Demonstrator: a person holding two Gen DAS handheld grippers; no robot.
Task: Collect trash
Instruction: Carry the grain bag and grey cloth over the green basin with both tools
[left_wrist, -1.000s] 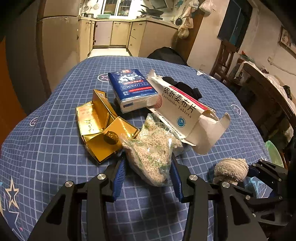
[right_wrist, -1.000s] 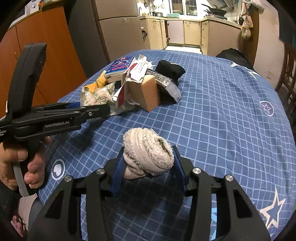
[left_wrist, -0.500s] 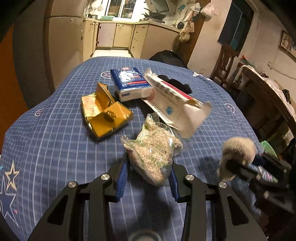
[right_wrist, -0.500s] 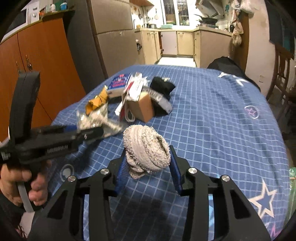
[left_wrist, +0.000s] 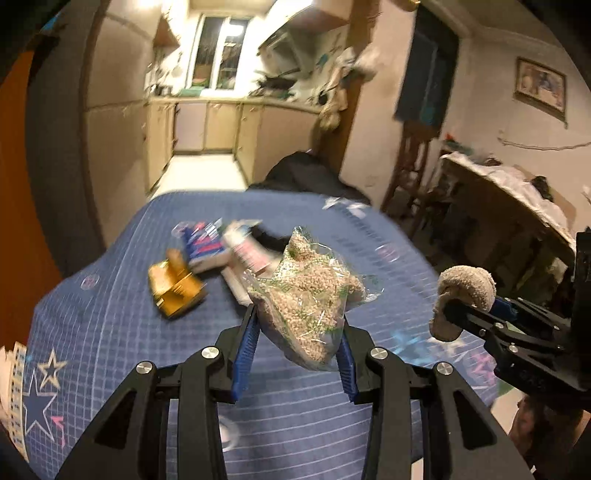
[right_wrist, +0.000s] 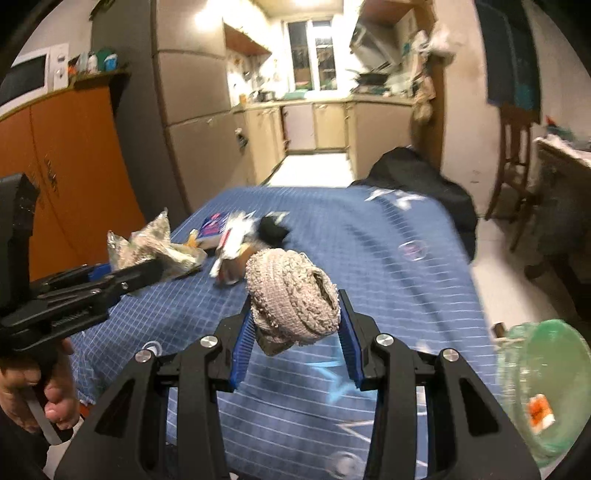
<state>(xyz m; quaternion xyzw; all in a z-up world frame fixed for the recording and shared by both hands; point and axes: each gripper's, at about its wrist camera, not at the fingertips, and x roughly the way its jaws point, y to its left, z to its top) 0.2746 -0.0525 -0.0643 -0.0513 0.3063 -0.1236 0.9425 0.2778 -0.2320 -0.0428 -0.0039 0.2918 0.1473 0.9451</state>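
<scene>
Claws both loaded. Left claw (left_wrist: 297, 343) is clamped on a clear bag of pellets (left_wrist: 304, 295), the blue pads (left_wrist: 246, 341) pressing its lower half so the bulk bulges up above the fingers. Right claw (right_wrist: 295, 334) is clamped on a wad of beige cloth (right_wrist: 293, 291), pinched at its sides. Both pieces hang clear of the blue checked desk (left_wrist: 110, 321), not resting on it. Judgement: one item per hand so two pieces of trash go in a single trip; the pinch sits low on each because both are soft and would slump out of a grip taken near the top.

Remaining litter lies in a cluster at centre-left of the left view: a gold box (left_wrist: 175, 291), a blue packet (left_wrist: 201, 245) just behind it, a white carton (left_wrist: 245, 254) beside that, partly hidden by the bag. All blurred, print unreadable.

View differences. Right view alone shows a green bin (right_wrist: 543, 387) at lower right of the frame, off the desk edge and lower down, with something small and orange inside; judged the likely drop point. It also shows the person's hand (right_wrist: 40, 387) at lower left, wrapped round the left tool's handle, and something black (right_wrist: 271, 230) behind the carton. Left view alone shows the gold box plainly, and the cloth wad from the side at right of frame, confirming it is clear of the desk.
</scene>
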